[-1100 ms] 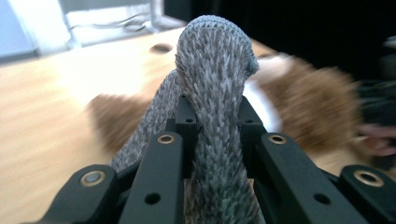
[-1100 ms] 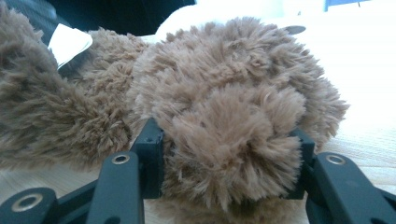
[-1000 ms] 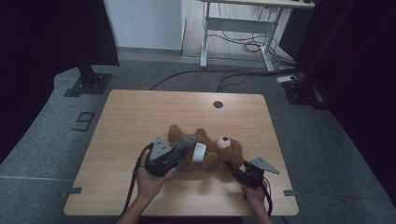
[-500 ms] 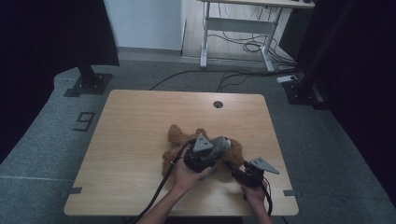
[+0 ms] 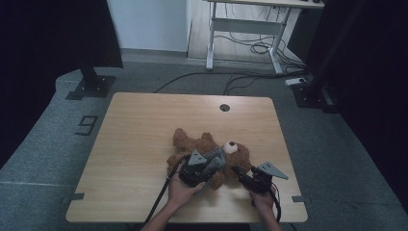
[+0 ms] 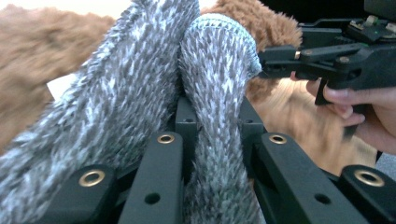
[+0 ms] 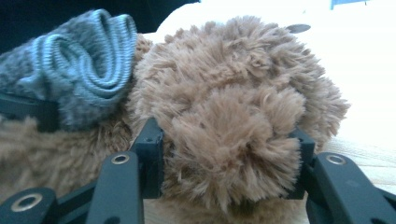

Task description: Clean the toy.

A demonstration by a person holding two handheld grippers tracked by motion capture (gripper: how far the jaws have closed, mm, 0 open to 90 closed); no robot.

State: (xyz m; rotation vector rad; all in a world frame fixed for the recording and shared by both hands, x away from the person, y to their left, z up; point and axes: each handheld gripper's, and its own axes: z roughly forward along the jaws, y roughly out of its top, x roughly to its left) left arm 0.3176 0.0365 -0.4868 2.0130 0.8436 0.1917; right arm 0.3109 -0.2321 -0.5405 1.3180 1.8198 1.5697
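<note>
Just one teddy bear (image 5: 192,144), two grippers

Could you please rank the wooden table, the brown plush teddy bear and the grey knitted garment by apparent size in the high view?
1. Light wooden table
2. Brown plush teddy bear
3. Grey knitted garment, partly hidden by the left claw, so its full size is uncertain.

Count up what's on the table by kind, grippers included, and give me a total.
Brown teddy bear: 1
Grey knitted garment, clamped by the left gripper: 1
Handheld grippers: 2, the left gripper and the right gripper, whose jaws sit around a furry part of the bear
Total: 4
</note>
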